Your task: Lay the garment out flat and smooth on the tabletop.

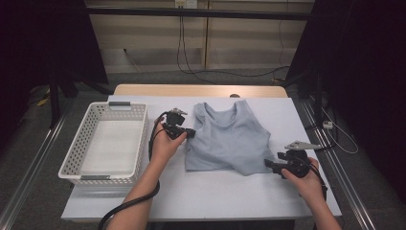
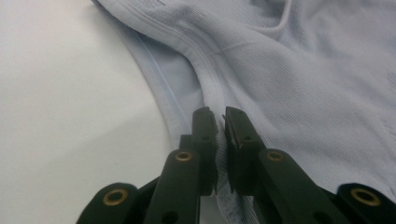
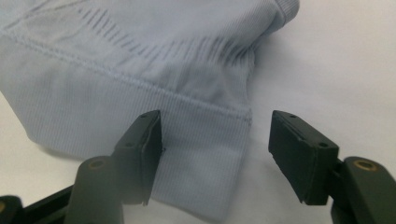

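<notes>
At the middle of the white worktop [image 1: 201, 201] a pale blue top [image 1: 229, 139] lies flat, neck toward the far edge and hem toward the person, with a white basket [image 1: 140, 143] standing just beside it on the left. One risk sits with the left gripper [image 1: 190, 132]: its jaws are clenched on the seamed armhole edge, and the bite looks narrow, so a pull could let the ribbed trim slide out or drag the whole top crooked. Another is that the right gripper [image 1: 268, 164] has its jaws released, straddling the hem corner without pressing it; closing from here may catch one layer alone, or miss the corner if the hand drifts, and a fold would then come out lopsided. Fine ribbed knit, a broad hem band and stitched seams make the top look thin, stretchy and limp, and its hem corner is already slightly turned.
</notes>
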`<control>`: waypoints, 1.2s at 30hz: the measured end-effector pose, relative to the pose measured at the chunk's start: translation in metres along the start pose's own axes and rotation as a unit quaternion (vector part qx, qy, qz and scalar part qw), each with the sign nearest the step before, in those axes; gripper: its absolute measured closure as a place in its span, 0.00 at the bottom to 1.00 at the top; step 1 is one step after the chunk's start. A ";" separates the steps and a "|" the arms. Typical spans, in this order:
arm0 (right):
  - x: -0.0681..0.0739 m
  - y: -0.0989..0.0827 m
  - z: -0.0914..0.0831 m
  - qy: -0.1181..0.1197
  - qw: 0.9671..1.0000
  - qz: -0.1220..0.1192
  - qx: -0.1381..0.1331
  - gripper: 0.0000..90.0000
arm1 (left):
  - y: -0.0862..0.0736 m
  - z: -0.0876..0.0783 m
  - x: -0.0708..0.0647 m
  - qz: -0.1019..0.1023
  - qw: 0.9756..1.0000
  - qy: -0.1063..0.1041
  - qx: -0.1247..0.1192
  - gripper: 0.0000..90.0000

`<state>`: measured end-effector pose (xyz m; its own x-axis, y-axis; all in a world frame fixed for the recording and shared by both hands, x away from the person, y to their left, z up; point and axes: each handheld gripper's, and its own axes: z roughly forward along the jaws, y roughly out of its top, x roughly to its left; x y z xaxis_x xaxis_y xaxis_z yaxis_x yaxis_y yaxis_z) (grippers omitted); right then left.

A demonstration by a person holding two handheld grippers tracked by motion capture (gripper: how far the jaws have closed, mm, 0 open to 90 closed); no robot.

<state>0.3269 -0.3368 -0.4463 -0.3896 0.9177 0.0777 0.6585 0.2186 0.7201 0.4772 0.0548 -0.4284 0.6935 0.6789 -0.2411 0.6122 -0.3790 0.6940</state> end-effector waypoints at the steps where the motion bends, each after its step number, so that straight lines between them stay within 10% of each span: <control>1: 0.000 -0.001 0.001 0.000 1.000 -0.002 0.004 0.40 | 0.000 0.001 0.000 -0.005 1.000 0.001 -0.005 0.92; 17: 0.001 -0.004 0.005 0.010 1.000 -0.008 0.019 0.63 | -0.011 0.019 0.008 -0.003 0.999 0.029 0.022 0.92; 27: -0.002 -0.002 0.000 0.019 1.000 0.011 0.010 0.95 | -0.016 -0.001 0.001 -0.024 0.999 0.022 -0.003 0.45; 36: -0.008 -0.001 -0.006 0.005 0.999 0.035 0.002 0.97 | -0.030 -0.016 -0.012 -0.013 1.000 0.015 -0.012 0.35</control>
<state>0.3251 -0.3459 -0.4436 -0.3492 0.9272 0.1353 0.6871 0.1552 0.7098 0.4440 0.0679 -0.4354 0.6655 0.7071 -0.2390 0.6203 -0.3459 0.7039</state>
